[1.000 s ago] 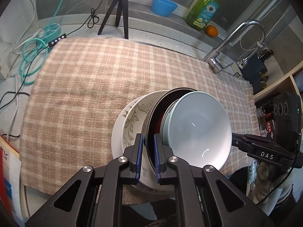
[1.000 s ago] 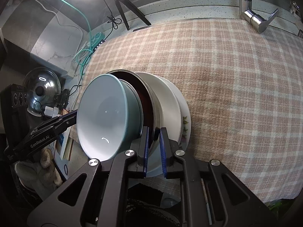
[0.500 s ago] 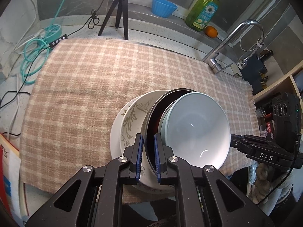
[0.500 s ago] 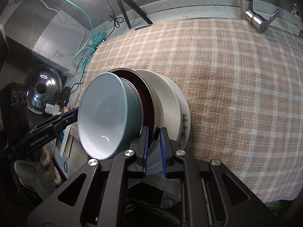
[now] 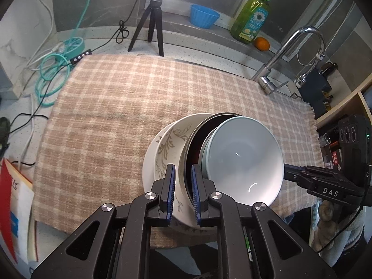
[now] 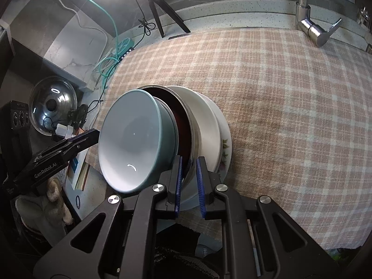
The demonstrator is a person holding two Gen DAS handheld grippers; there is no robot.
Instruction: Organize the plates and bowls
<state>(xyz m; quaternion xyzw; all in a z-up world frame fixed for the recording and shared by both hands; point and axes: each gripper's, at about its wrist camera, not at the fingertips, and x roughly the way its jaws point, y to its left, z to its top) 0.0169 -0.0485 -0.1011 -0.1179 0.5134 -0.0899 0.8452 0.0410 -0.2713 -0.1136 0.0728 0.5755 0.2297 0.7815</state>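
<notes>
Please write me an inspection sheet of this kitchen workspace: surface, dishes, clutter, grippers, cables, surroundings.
Surface: checked cloth covering the counter.
Job's things: pale bowl nested in metal bowl, on patterned plate, all stacked.
Clutter: tripod, blue cup, soap bottle, orange, pot lid.
Grippers: left gripper and right gripper each clamp the metal bowl's rim.
Cables: teal cable coiled beside the cloth.
Surroundings: faucet behind the cloth.

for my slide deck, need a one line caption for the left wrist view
Left gripper clamps the metal bowl rim, teal bowl nested inside, over stacked plates on checked cloth.
</notes>
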